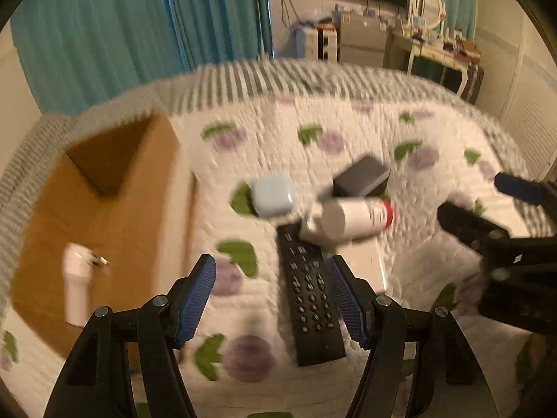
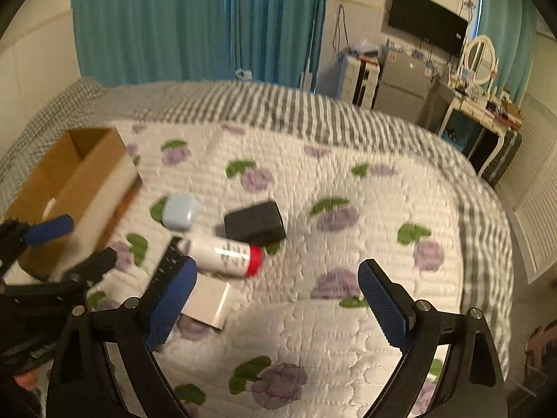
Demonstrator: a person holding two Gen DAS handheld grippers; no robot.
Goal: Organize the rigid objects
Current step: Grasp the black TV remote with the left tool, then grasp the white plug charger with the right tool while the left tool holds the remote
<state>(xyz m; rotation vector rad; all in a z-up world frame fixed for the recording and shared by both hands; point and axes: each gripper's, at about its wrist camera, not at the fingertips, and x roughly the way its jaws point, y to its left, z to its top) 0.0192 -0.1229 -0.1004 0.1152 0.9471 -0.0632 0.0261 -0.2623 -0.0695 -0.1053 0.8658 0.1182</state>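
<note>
On the quilted bed lie a black remote [image 1: 310,296], a white bottle with a red cap [image 1: 351,216], a light blue case [image 1: 273,195], a dark grey box [image 1: 362,176] and a flat white box [image 2: 209,301]. An open cardboard box [image 1: 104,216] at the left holds a white plug-like object [image 1: 76,278]. My left gripper [image 1: 271,292] is open and empty, its jaws either side of the remote's near half, above it. My right gripper [image 2: 278,299] is open and empty over the quilt, right of the bottle [image 2: 226,254]. The right gripper also shows in the left wrist view [image 1: 470,202].
The bed has a floral quilt [image 2: 348,244] over a grey striped sheet. Teal curtains [image 2: 174,24] hang behind. A dresser with a mirror [image 2: 480,62], a wall TV and storage units stand at the far right. The left gripper shows at the left edge of the right wrist view [image 2: 73,244].
</note>
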